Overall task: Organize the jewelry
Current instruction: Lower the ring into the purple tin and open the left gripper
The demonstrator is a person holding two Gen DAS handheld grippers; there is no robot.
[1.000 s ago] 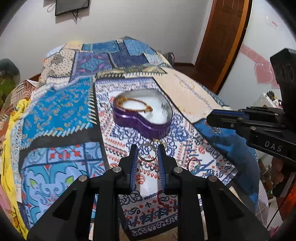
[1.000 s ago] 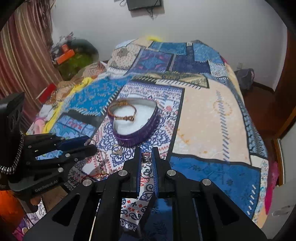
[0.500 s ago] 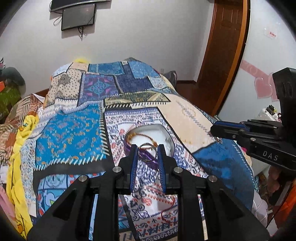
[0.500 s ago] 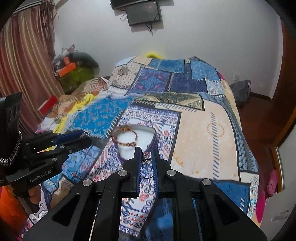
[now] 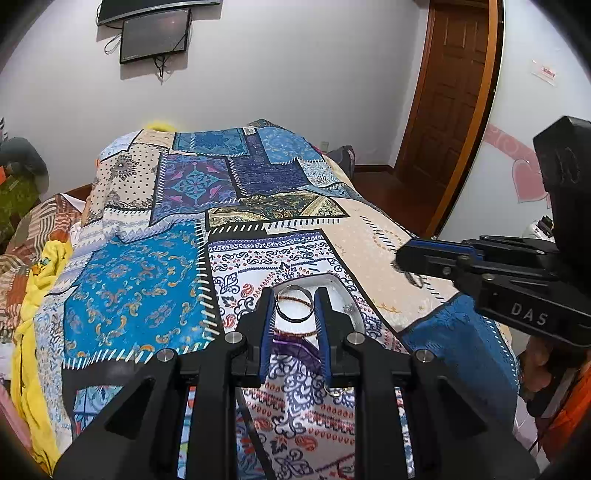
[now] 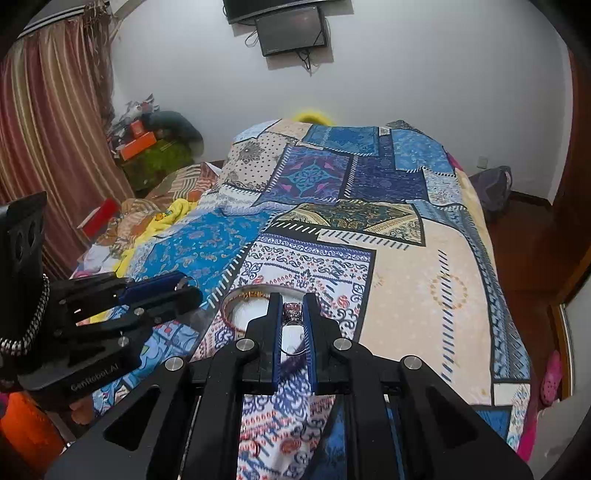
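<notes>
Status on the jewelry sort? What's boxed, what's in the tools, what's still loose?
Done: a gold bangle lies in the heart-shaped box. In hand: the left tool is shut on a plain silver ring, and the right tool is shut on a ring with an ornate top; both hang over the box, unreleased. Left: a small ring and a thin red piece on the quilt.

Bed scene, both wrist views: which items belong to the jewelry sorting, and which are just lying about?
Job:
- plain silver ring in left gripper
- stone-set ring in right gripper
- heart-shaped purple box holding a gold bangle

Lying about:
- patchwork bedspread
- wall-mounted black screen
- orange boxes
- striped curtain
</notes>
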